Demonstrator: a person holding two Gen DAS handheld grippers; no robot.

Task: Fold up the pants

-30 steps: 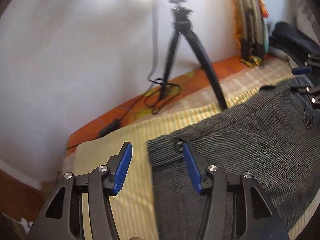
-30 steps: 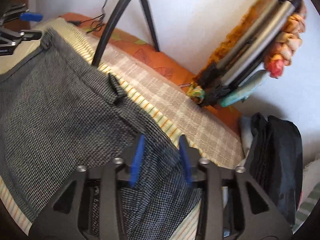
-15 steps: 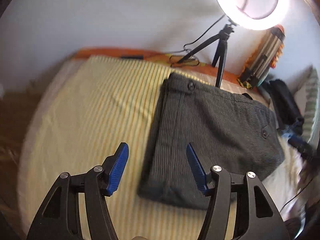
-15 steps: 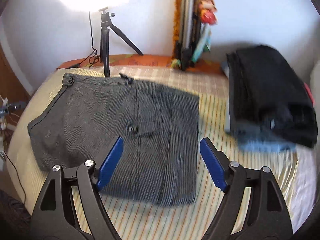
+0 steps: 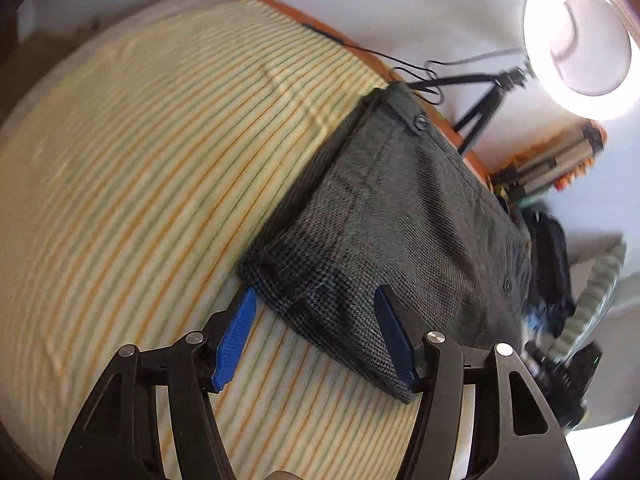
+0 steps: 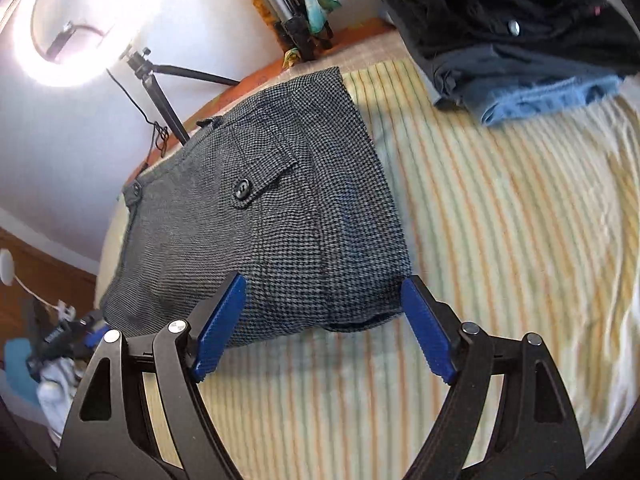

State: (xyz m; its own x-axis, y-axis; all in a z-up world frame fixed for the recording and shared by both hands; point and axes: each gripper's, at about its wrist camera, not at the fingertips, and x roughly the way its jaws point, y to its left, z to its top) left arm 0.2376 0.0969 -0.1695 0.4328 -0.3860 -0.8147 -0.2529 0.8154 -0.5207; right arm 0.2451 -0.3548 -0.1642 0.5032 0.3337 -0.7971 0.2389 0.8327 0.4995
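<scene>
The grey houndstooth pants (image 5: 400, 216) lie folded into a compact rectangle on the yellow striped bed sheet (image 5: 140, 160). In the right wrist view the pants (image 6: 280, 220) show a buttoned back pocket on top. My left gripper (image 5: 316, 332) is open, its blue pads on either side of the near left corner of the fold. My right gripper (image 6: 320, 320) is open wide, its pads on either side of the near right corner. Neither holds cloth.
A ring light on a tripod (image 6: 76, 28) stands at the bed's far edge with its cable (image 5: 404, 68). A stack of dark folded clothes over blue denim (image 6: 516, 36) lies at the far right. A rolled mat (image 6: 296, 8) leans on the wall.
Both grippers let go of the waistband, pulled back, then dropped low to the near edge of the folded pants. The right gripper opened from nearly shut to wide.
</scene>
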